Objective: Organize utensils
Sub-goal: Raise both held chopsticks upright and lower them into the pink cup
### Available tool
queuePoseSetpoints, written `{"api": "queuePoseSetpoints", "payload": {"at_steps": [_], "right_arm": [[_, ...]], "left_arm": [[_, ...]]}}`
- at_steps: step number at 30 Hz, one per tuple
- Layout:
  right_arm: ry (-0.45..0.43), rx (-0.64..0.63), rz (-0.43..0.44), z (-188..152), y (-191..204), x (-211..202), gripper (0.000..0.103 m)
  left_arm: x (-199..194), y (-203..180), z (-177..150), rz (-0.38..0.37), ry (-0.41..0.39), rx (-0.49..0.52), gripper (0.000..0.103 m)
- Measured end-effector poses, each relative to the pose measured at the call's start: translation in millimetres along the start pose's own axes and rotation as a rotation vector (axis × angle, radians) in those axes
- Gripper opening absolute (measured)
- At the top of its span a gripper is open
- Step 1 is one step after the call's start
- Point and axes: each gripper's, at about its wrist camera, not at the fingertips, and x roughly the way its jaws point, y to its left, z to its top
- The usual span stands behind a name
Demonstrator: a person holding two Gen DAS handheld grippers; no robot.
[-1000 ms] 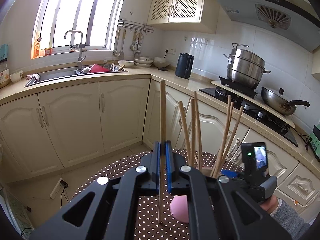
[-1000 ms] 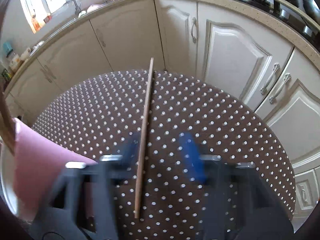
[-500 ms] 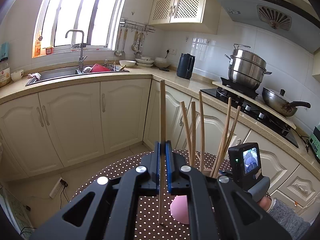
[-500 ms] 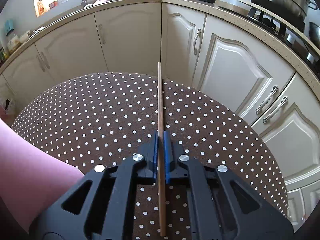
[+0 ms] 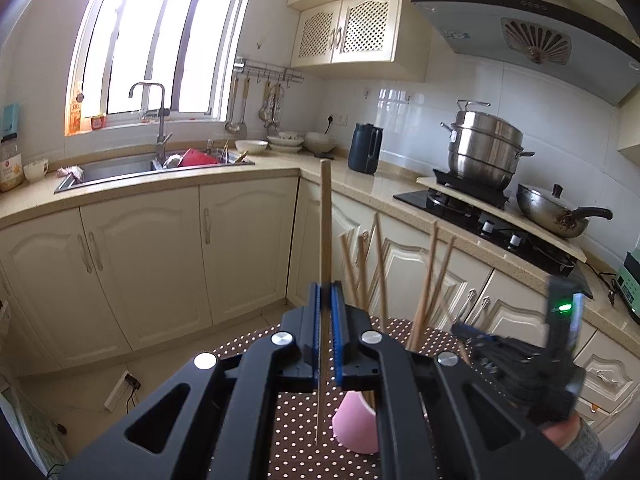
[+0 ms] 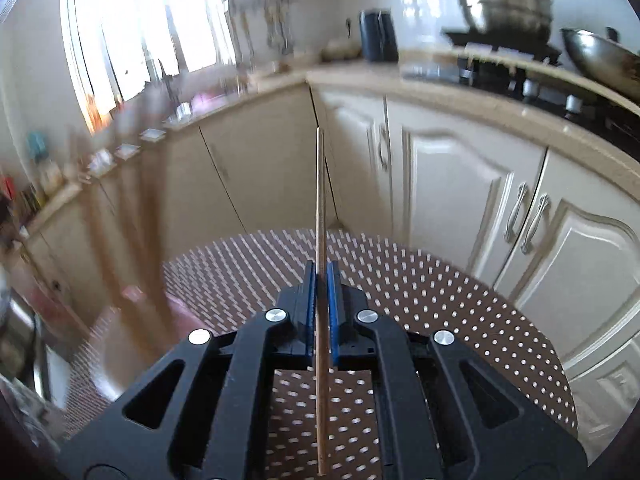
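Note:
My left gripper point(image 5: 327, 292) is shut on a wooden chopstick point(image 5: 326, 216) that stands upright, above the dotted table point(image 5: 288, 432). Just right of it a pink cup point(image 5: 356, 424) holds several chopsticks point(image 5: 380, 264) fanned out. My right gripper point(image 6: 320, 276) is shut on another wooden chopstick point(image 6: 319, 200), lifted above the table point(image 6: 460, 312) and pointing toward the cabinets. The right gripper's body also shows in the left wrist view point(image 5: 520, 368), at the right of the cup. The right wrist view is motion-blurred; blurred chopsticks show at its left point(image 6: 152, 280).
The round table with a brown polka-dot cloth stands close to cream cabinets point(image 5: 140, 260). A sink point(image 5: 120, 168) lies under the window, and a steamer pot point(image 5: 486, 152) and a wok point(image 5: 552, 212) sit on the stove. A power strip point(image 5: 120, 390) lies on the floor.
My right gripper closed on the chopstick lying on the table, then lifted it and tilted up toward the cabinets. My left gripper stayed shut on its chopstick, nearly still.

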Motion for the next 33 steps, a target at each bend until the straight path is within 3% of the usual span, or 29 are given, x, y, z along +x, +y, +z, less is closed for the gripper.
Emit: {"api": "queuePoseSetpoints", "payload": {"at_steps": [5,11,16,18,27,33], "right_arm": [[-0.237,0.005,0.047,14.2,26.8,-59.4,0.006],[-0.328,0.008,0.091,25.9,52.7,-71.9,0.006],[-0.407,0.086,0.053,25.4,61.3,-72.5,0.006],[-0.456,0.059,0.035,21.1,69.7,-70.0,0.006],[-0.407,0.046,0.069,10.0,74.8,-27.5,0.006],[-0.384,0.035,0.080,-1.6,69.4,-14.6,0.006]], "left_arm": [[-21.5,-15.0,15.8,-0.015,-0.044,0.036,0.006],[-44.4,-26.5,37.0,-0.039,-0.100,0.039,0.006],[-47.3,-35.8,47.9,-0.053,-0.120,0.041,0.006],[-43.5,-35.7,49.9,-0.053,-0.113,0.033,0.006],[-30.6,-24.4,61.8,-0.087,-0.118,-0.053,0.006],[-26.2,-31.5,60.1,-0.098,-0.123,-0.034,0.006]]}}
